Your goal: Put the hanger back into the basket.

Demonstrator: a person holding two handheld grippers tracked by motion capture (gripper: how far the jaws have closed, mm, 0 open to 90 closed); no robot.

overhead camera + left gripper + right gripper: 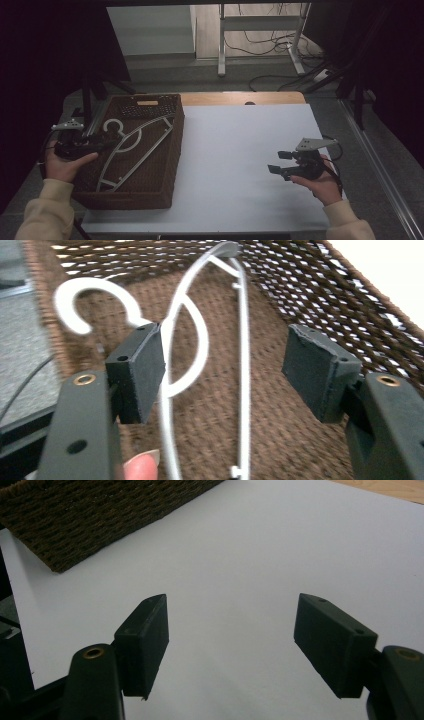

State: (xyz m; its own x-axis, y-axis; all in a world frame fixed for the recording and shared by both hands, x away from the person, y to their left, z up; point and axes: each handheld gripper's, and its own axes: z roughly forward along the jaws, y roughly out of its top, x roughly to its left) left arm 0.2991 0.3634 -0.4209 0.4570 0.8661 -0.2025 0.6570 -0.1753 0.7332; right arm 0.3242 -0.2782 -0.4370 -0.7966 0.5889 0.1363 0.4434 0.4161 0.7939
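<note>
Left tongs point(222, 365) are standing released inside the woven basket point(172, 150), the white hanger point(200, 340) lying on the basket floor between the spread jaws, unclamped. Right tongs point(232, 645) are hovering released over the white desk point(235, 150), gripping nothing.

The high view is dim, its corners falling to near black, with the pale white desk point(240, 165) the brightest patch between both tongs. In the left gripper view, the brown woven wicker basket point(320, 295) beyond the tongs is soft and smeared, and white glare burns out the upper right corner. The right gripper view is evenly lit, with soft shadows.
</note>
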